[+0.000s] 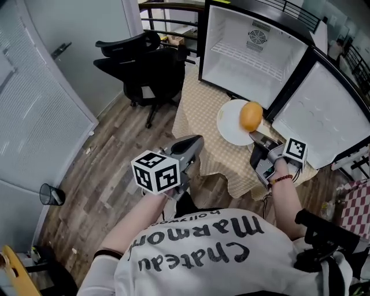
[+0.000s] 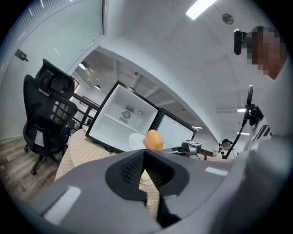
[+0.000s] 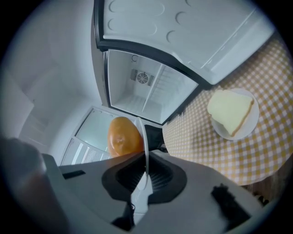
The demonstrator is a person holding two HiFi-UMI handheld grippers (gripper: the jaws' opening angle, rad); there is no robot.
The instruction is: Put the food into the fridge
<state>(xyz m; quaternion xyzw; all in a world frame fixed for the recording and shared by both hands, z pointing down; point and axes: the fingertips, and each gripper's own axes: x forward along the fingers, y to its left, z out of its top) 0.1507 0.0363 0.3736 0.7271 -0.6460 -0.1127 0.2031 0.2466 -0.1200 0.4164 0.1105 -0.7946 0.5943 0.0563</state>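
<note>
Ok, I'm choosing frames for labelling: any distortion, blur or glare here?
Left gripper view: fisheye, dark corners, bright ceiling strip light glaring. Right gripper view: edges of the open white fridge bow, and the thin white plate between the jaws looks soft. Head view: sharp, evenly lit.

Left gripper [image 2: 144,157] jaws seemingly together, orange [image 2: 154,140] on plate [image 2: 135,141] w/ fridge [image 2: 120,119] behind.

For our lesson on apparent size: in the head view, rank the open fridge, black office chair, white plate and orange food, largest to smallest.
1. open fridge, door included
2. black office chair
3. white plate
4. orange food
No two look alike in size.
</note>
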